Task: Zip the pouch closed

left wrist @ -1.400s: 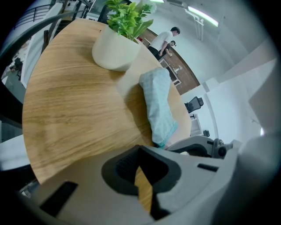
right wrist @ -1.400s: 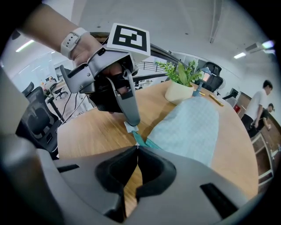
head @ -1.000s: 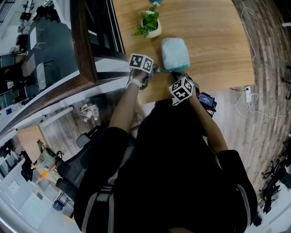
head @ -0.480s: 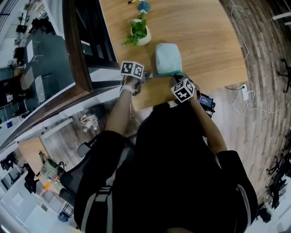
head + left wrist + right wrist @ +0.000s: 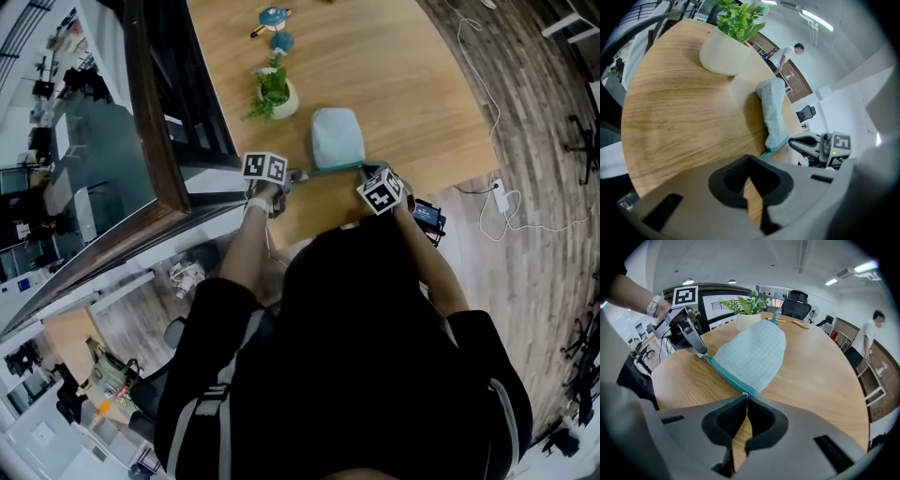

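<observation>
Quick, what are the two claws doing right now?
Left claw: closed, pinching the pouch's teal corner.
Right claw: closed on the zipper pull.

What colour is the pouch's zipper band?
The zipper band is teal; clearest in the right gripper view.

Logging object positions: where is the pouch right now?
In the head view the pouch lies on the table, right of the potted plant, with the left gripper and right gripper at its near zipper edge.
</observation>
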The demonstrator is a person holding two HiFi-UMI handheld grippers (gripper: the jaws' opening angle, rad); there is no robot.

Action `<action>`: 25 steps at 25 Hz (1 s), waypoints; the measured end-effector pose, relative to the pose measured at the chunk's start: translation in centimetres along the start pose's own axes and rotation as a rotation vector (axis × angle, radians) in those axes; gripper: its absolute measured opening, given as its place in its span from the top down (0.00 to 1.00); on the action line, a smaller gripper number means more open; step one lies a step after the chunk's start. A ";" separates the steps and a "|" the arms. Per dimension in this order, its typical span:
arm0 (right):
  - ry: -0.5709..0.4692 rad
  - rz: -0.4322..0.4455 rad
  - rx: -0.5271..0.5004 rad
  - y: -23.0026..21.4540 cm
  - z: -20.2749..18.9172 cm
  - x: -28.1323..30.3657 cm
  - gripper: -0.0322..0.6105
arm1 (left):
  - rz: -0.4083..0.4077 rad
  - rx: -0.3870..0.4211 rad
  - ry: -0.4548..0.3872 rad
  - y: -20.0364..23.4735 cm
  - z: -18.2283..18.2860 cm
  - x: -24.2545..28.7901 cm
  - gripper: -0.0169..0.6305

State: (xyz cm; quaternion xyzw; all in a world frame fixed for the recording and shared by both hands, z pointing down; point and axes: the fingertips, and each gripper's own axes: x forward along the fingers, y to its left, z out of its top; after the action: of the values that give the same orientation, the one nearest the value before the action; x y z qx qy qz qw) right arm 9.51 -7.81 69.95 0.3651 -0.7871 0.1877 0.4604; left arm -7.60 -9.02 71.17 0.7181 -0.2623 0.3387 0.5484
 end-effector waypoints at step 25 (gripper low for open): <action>-0.087 0.039 0.242 -0.7 -0.4 0.0 0.92 | 0.149 0.100 -0.339 0.5 0.7 -3.4 0.98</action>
State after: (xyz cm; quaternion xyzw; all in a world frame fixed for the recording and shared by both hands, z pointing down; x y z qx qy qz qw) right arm 10.24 -8.04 70.14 0.4103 -0.7849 0.2742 0.3747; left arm -10.04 -9.82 68.72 0.7697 -0.3863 0.2652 0.4335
